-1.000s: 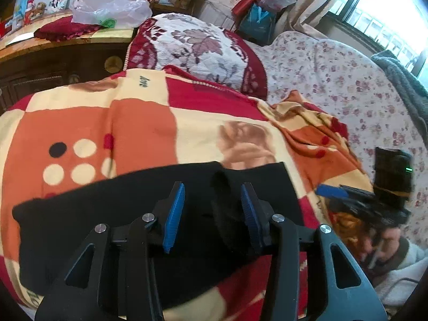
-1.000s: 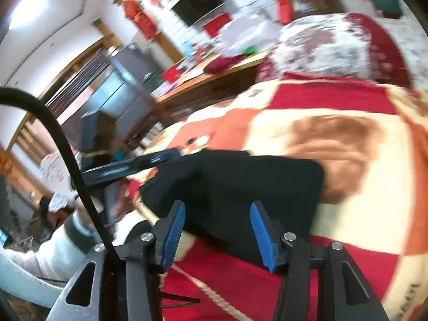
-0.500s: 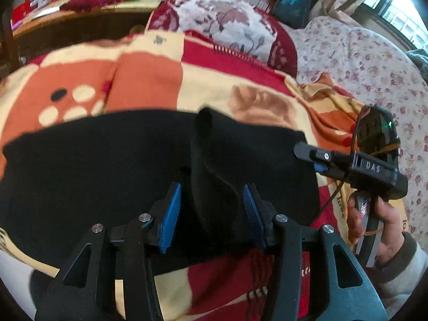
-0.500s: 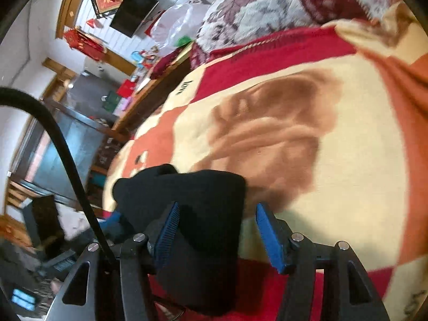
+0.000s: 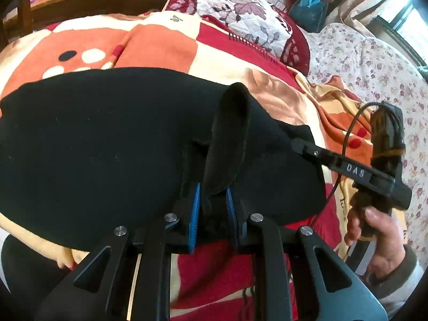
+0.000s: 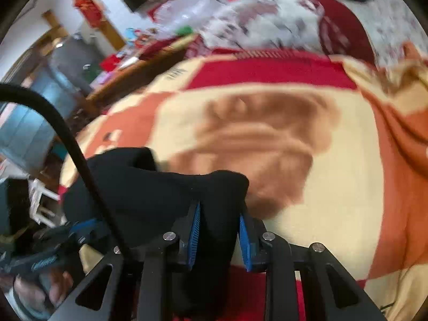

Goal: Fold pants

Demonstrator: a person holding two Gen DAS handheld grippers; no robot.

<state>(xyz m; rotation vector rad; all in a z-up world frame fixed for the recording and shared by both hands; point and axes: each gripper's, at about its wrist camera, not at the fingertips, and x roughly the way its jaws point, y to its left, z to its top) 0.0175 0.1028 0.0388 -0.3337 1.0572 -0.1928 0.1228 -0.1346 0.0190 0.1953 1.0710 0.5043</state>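
Note:
Black pants (image 5: 107,139) lie spread on a red, orange and cream blanket (image 5: 165,45). My left gripper (image 5: 212,200) is shut on a raised fold of the pants near their near edge; the pinched cloth stands up as a ridge (image 5: 230,123). My right gripper (image 6: 218,227) is shut on the right end of the pants (image 6: 160,187) and lifts it off the blanket (image 6: 334,200). The right gripper also shows in the left wrist view (image 5: 299,144), at the pants' right end.
A quilted floral pillow (image 5: 240,21) lies at the blanket's far edge. A floral sheet (image 5: 374,61) covers the bed to the right. A wooden cabinet (image 5: 80,2) with clutter stands beyond at the left. The right wrist view is motion-blurred.
Both grippers were open over the pants; both have closed on the cloth. The gripped fold now stands up higher, and the right end has lifted.

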